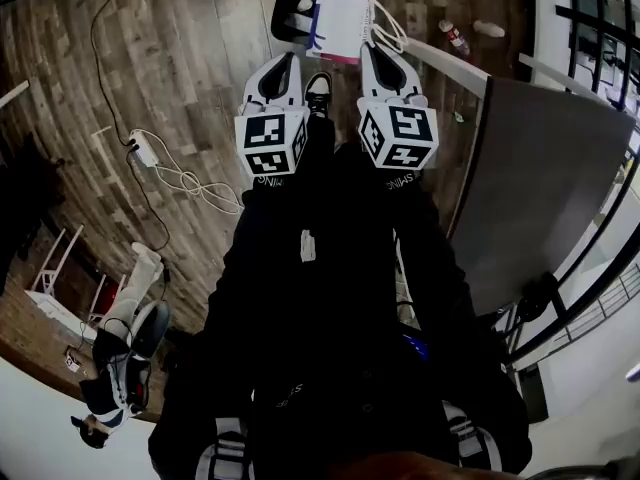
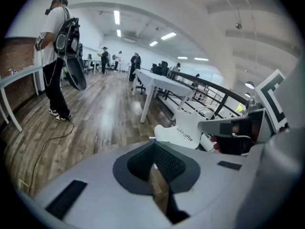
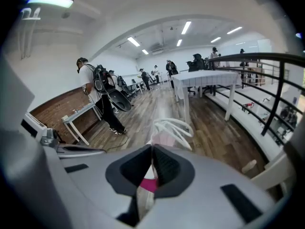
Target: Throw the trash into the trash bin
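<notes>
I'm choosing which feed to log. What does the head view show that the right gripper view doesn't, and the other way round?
Only the head view: a power strip with its white cable, and a bottle. Only the right gripper view: ceiling lights and people standing far down the room. Both: the right gripper, its claw shut on the paper bag, and the wooden floor.

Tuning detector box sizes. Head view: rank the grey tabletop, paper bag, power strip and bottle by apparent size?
1. grey tabletop, though it likely sits nearer the camera than the floor items
2. paper bag
3. power strip and bottle: look alike, not ranked
</notes>
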